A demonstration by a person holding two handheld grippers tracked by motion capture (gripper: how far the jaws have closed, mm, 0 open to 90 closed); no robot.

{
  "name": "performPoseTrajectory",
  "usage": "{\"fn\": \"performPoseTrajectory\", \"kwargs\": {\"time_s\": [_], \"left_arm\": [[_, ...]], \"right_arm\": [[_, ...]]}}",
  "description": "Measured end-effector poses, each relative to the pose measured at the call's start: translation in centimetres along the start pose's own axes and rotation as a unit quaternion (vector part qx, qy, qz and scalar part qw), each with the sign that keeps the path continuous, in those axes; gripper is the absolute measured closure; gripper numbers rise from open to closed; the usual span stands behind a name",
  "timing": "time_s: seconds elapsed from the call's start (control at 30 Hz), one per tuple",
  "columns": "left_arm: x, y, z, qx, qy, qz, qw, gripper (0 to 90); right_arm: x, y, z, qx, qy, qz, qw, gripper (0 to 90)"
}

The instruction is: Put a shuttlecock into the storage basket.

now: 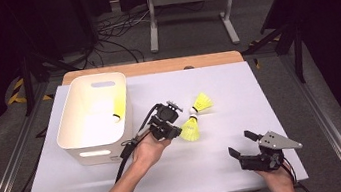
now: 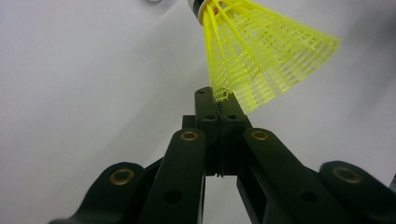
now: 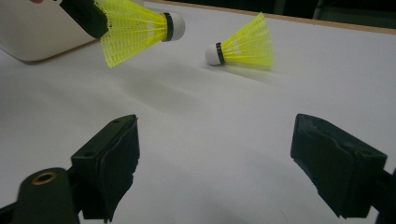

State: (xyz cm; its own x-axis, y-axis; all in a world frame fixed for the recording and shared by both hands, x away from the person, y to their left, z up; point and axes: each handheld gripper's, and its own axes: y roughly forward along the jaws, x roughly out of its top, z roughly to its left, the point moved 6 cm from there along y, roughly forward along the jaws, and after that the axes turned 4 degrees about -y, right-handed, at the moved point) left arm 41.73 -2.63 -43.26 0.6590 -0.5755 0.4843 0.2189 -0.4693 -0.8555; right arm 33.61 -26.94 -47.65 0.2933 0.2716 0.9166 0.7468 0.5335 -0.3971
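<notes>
My left gripper (image 1: pixel 176 131) is shut on the skirt rim of a yellow shuttlecock (image 1: pixel 191 129) and holds it a little above the white table, just right of the white bin (image 1: pixel 76 139). In the left gripper view the jaws pinch the mesh edge of that shuttlecock (image 2: pixel 261 60). A second yellow shuttlecock (image 1: pixel 202 103) lies on its side just beyond, its white cork near the held one's cork. A third yellow shuttlecock (image 1: pixel 119 105) rests inside the bin. My right gripper (image 1: pixel 242 143) stands open at the front right, with nothing between its jaws (image 3: pixel 219 140).
The white board (image 1: pixel 259 93) covers a wooden table whose far edge (image 1: pixel 154 67) shows behind it. The bin's wall (image 3: pixel 32 32) shows at the top left of the right gripper view. Cables and a metal frame lie on the floor beyond.
</notes>
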Motion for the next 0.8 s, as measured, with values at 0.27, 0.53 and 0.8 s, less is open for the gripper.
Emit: {"fn": "performPoseTrajectory", "kwargs": {"time_s": [0.27, 0.53, 0.8], "left_arm": [[0.1, -1.2, 0.2, 0.004, 0.0, -0.001, 1.0, 90.0], [0.1, -2.8, 0.3, 0.015, 0.006, -0.007, 0.9998, 90.0], [0.2, -3.9, 0.6, 0.021, 0.005, -0.009, 0.9997, 90.0]], "right_arm": [[0.0, 0.0, 0.0, 0.0, 0.0, 0.0, 1.0, 16.1], [0.0, 0.0, 0.0, -0.001, 0.0, 0.0, 1.0, 16.1], [0.0, 0.0, 0.0, -0.001, 0.001, -0.001, 1.0, 16.1]]}}
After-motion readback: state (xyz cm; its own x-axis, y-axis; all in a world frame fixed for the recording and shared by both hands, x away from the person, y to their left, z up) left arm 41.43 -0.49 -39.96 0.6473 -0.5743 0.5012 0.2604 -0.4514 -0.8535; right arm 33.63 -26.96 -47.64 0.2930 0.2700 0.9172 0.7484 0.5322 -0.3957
